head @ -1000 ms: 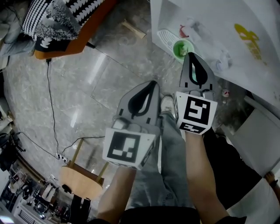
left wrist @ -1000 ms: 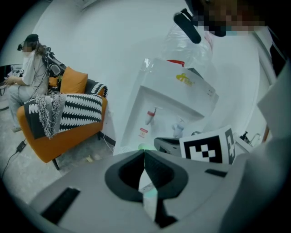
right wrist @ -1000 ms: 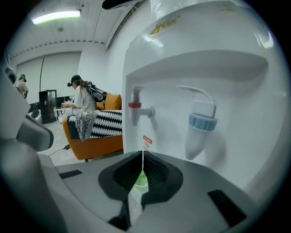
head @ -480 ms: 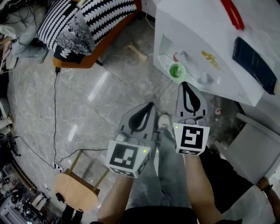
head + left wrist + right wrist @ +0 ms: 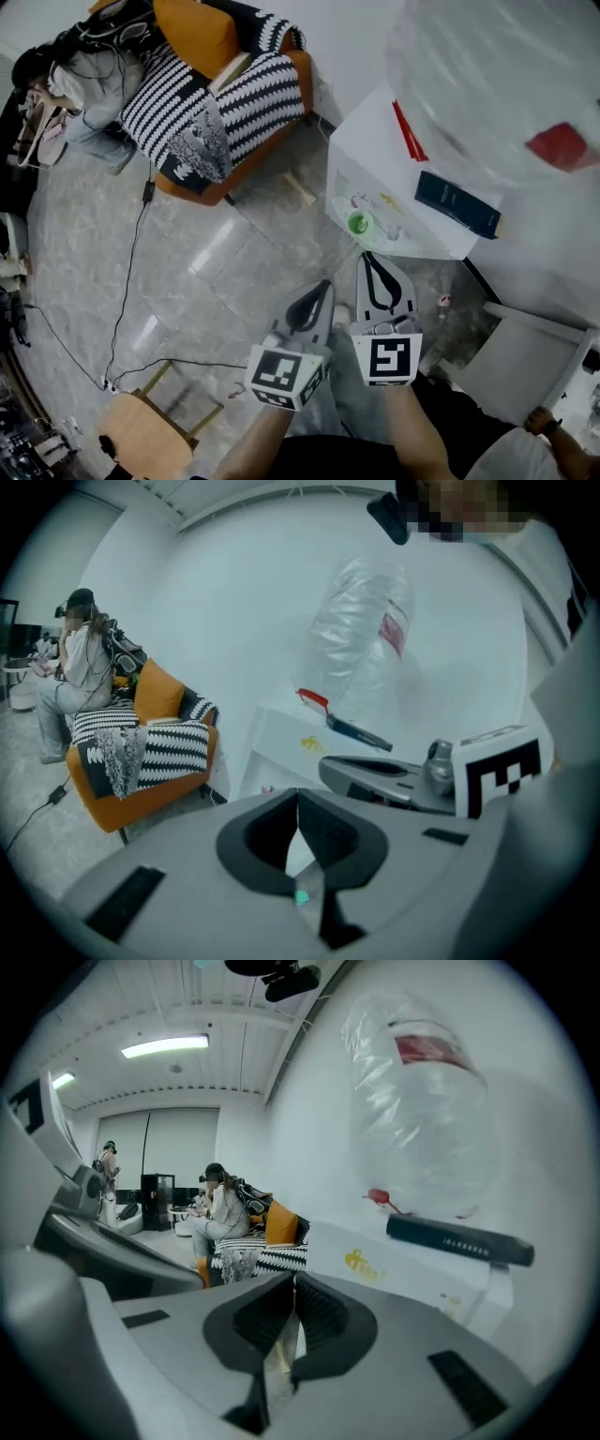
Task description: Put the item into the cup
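A small green cup stands near the front corner of a low white table, beside a white slotted dish and small pale items too small to identify. My right gripper hangs just short of the cup, shut, nothing between its fingers. To its left and further back, over my legs, my left gripper is shut and empty too. In the left gripper view the jaws meet at the tip. The right gripper view shows its jaws pressed together.
On the table lie a dark blue book, a red-handled tool and a big clear plastic bottle. An orange sofa with striped blankets and a seated person are at the left. A wooden stool, floor cable and white chair flank my legs.
The head view has risen and pulled back: the table and cup look smaller and farther off, and the sofa has come into view. Both grippers stay shut, side by side.
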Demonstrator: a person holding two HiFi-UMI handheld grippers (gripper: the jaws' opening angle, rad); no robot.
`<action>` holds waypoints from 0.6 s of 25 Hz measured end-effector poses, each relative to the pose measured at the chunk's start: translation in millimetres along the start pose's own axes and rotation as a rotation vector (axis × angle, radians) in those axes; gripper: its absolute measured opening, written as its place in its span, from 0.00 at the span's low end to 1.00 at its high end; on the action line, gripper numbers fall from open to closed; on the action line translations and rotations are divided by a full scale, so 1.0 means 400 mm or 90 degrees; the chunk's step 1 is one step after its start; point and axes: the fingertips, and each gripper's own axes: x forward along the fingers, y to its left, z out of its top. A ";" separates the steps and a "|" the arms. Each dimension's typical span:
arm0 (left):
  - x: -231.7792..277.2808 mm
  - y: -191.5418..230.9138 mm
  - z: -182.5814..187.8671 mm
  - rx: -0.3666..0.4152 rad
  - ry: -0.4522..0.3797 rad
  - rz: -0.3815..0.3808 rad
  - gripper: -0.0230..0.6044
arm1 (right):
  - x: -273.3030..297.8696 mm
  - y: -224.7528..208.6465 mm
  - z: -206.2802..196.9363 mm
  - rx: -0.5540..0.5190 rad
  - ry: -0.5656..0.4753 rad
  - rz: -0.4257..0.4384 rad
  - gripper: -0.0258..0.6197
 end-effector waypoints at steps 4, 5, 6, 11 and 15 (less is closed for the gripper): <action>-0.064 -0.052 0.084 -0.002 -0.038 0.021 0.06 | -0.093 -0.005 0.090 0.019 -0.006 0.014 0.07; -0.075 -0.061 0.115 0.002 -0.057 0.030 0.06 | -0.107 -0.016 0.113 0.024 -0.013 0.015 0.06; -0.086 -0.070 0.149 0.006 -0.076 0.036 0.06 | -0.118 -0.028 0.139 0.028 -0.028 0.012 0.07; -0.178 -0.125 0.284 0.023 -0.142 0.043 0.06 | -0.193 -0.054 0.261 0.049 -0.087 0.007 0.06; -0.239 -0.176 0.376 0.049 -0.191 0.040 0.06 | -0.264 -0.064 0.367 0.065 -0.142 0.020 0.06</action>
